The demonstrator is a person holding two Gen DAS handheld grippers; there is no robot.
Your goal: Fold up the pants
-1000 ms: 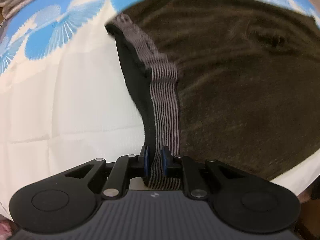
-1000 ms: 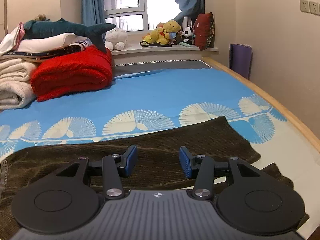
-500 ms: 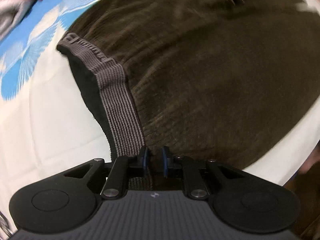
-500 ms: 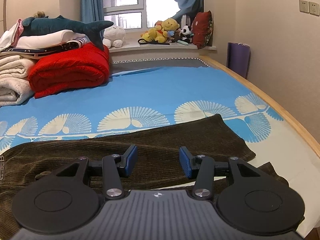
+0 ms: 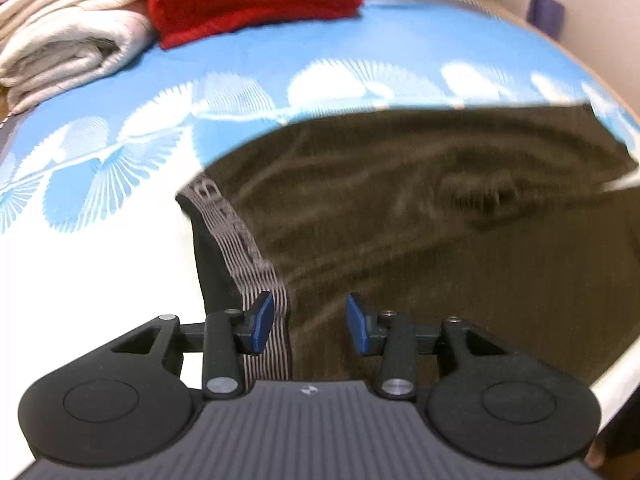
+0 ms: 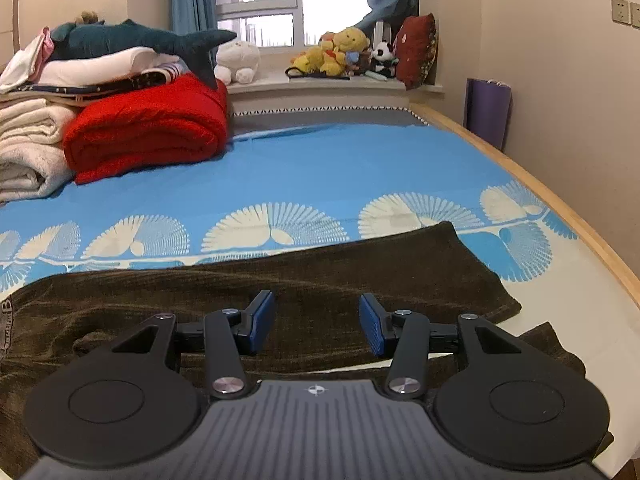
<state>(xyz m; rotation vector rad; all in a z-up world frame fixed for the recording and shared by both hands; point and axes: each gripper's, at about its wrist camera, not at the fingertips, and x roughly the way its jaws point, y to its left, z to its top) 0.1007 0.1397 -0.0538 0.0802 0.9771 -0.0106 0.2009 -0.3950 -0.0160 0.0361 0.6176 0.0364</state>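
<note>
Waistband [image 5: 240, 240] just freed as the left gripper [image 5: 310, 322] jaws spread, right gripper [image 6: 316, 322] gaping idle, so the pants [image 6: 320, 280] could rumple if snagged.

Dark brown ribbed pants [image 6: 312, 280] spread flat across the near part of the blue bed sheet with white fan shapes [image 6: 320, 168], with the grey striped waistband [image 5: 240, 236] at the left end and the leg ends at the right. Folded red blanket [image 6: 148, 128] farther back on the left, just beside the stack of cream towels [image 6: 28, 148] on its left, with the teal toy shark [image 6: 132, 40] on top of the pile. Soft toys [image 6: 340, 56] in a row on the window sill behind the bed, and a purple bag [image 6: 488, 108] against the wall on the right.
</note>
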